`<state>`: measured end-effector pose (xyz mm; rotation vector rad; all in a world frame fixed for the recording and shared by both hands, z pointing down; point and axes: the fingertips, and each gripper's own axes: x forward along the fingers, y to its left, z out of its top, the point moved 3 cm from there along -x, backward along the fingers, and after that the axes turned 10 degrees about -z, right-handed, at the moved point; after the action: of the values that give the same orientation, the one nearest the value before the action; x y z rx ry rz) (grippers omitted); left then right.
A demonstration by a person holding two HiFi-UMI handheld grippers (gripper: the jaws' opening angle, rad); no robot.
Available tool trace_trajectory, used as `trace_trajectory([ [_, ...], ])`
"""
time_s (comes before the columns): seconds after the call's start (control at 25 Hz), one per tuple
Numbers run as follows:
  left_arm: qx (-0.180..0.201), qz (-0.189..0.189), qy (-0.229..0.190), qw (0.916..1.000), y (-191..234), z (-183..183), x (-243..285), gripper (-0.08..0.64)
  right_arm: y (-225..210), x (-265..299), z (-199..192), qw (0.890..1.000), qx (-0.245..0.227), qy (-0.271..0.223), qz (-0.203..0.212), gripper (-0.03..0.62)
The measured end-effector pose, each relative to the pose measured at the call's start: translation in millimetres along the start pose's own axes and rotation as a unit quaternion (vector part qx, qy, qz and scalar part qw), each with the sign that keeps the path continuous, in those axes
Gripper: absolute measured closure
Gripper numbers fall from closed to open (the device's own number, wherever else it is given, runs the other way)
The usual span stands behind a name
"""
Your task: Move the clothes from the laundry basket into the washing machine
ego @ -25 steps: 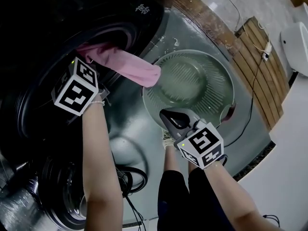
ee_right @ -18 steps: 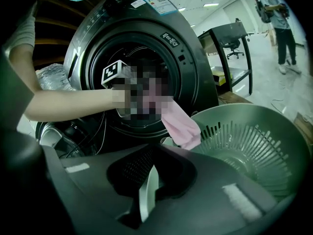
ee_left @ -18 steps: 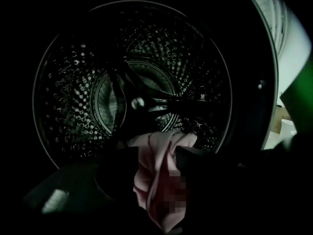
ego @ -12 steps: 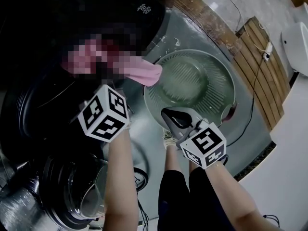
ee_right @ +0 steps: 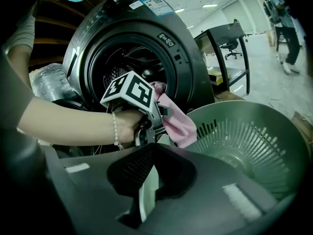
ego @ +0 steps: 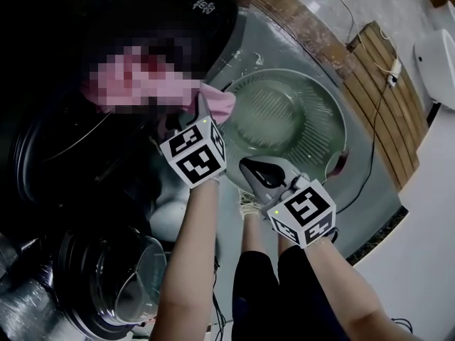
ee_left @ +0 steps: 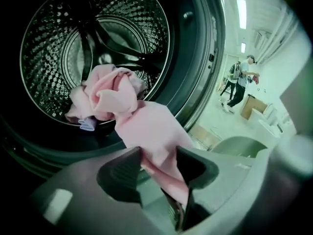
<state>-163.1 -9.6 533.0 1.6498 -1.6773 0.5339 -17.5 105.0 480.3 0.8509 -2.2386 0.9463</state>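
Head view looked steeply down on a dark front-loading washing machine (ego: 206,6), its glass door (ego: 114,275) swung open at the lower left, below the machine's mouth. Left gripper view peered into the machine's perforated steel drum (ee_left: 49,43), where most of a pink garment (ee_left: 110,94) lay bunched on the drum floor with a small lilac scrap (ee_left: 87,125) touching it. One end of the garment trailed out over the rim of the machine's mouth.

The left gripper (ee_left: 159,168), just in front of that mouth, had its jaws clamped on the trailing end, with cloth filling the gap between the two pads. A beaded bracelet (ee_right: 116,129) circled the wrist behind it.

To the right of the machine, close against its front, stood the green laundry basket (ego: 320,112), its slatted floor in full view. The right gripper (ego: 250,170) hovered at the basket's near rim, facing the machine's front. Its jaws were pressed together with nothing between them. Wooden slats (ego: 398,130) lay on the floor past the basket, on the side away from the machine. Well beyond the machine, people (ee_left: 242,84) stood in a bright room.
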Motion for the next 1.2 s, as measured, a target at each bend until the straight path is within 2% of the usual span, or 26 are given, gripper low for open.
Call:
trace_trajectory([
  [0.04,0.008,0.007,-0.001,0.9999,3.4,2.8,1.8,0.355,-0.9,-0.9,-1.1,1.0,0.0,0.0,-0.001,0.571],
  [0.12,0.029,0.019,-0.014,0.9993,11.1,14.1,-1.3,0.525,-2.0,-2.4,-2.2,1.0,0.002,0.0,-0.002,0.571],
  [0.16,0.038,0.022,-0.027,0.9987,14.1,21.9,-5.4,0.537,-2.8,-2.9,-1.9,1.0,0.005,0.0,-0.004,0.571],
  [0.28,0.057,0.028,-0.075,0.9952,23.8,50.2,-24.0,0.538,-2.9,-3.5,0.6,1.0,0.011,-0.001,-0.006,0.571],
  [0.44,0.068,0.058,-0.136,0.9867,50.8,96.8,-47.3,0.54,3.9,-2.5,8.7,1.0,0.007,-0.007,0.0,0.571],
  [0.64,0.103,0.084,-0.183,0.9742,76.4,144.5,-54.5,0.54,8.8,1.4,21.8,1.0,0.014,-0.024,0.003,0.571],
  [0.76,0.103,0.109,-0.213,0.9655,93.4,167.8,-60.2,0.54,13.2,4.8,23.2,1.0,0.017,-0.026,0.006,0.571],
  [0.84,0.098,0.118,-0.221,0.9631,101.0,173.9,-57.9,0.54,14.2,7.5,21.7,1.0,0.016,-0.024,0.007,0.571],
  [0.92,0.089,0.12,-0.21,0.9663,105.9,169.0,-49.9,0.531,13.6,10.1,19.2,1.0,0.017,-0.02,0.007,0.571],
  [1.08,0.059,0.094,-0.163,0.9803,105.5,138.7,-31.6,0.364,12.7,10.2,14.1,1.0,0.023,-0.014,0.004,0.571],
  [1.2,0.046,0.077,-0.138,0.9863,99.3,119.9,-26.6,0.333,11.5,8.5,12.6,1.0,0.025,-0.013,0.001,0.571],
])
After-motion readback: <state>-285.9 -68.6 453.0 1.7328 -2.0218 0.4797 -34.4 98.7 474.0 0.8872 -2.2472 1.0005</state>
